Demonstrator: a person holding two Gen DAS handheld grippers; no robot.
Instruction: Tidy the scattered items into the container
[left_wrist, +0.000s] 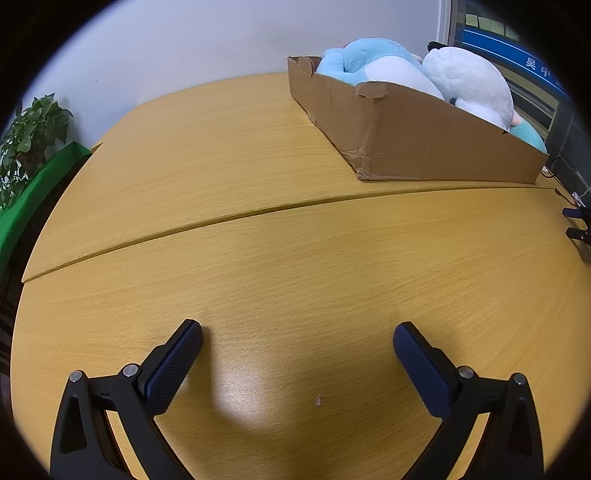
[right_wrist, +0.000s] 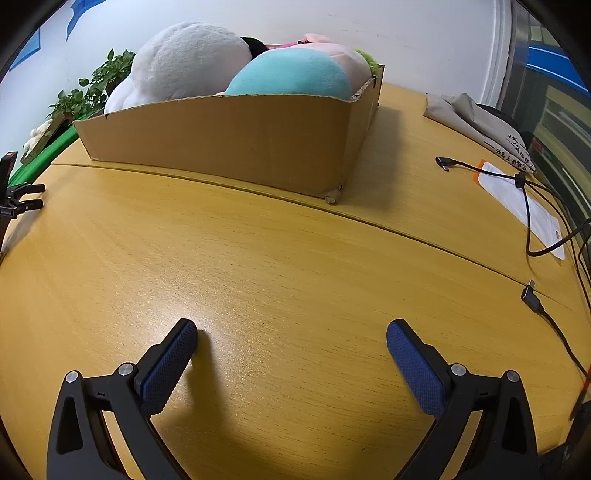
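A shallow cardboard box (left_wrist: 424, 147) stands on the wooden table at the far right of the left wrist view and holds a light blue plush (left_wrist: 369, 55) and a white plush (left_wrist: 469, 81). The box (right_wrist: 240, 144) also fills the upper middle of the right wrist view, with a white plush (right_wrist: 184, 59), a turquoise plush (right_wrist: 291, 79) and a pink plush (right_wrist: 343, 53) inside. My left gripper (left_wrist: 297, 338) is open and empty over bare table. My right gripper (right_wrist: 291, 338) is open and empty, well short of the box.
A seam (left_wrist: 258, 214) crosses the table (left_wrist: 295, 277). Black cables (right_wrist: 532, 206), a white packet (right_wrist: 517, 199) and a grey cloth bag (right_wrist: 476, 118) lie at the right. A potted plant (left_wrist: 29, 136) and green surface stand at the left. My other gripper's tips (left_wrist: 576, 221) show at the right edge.
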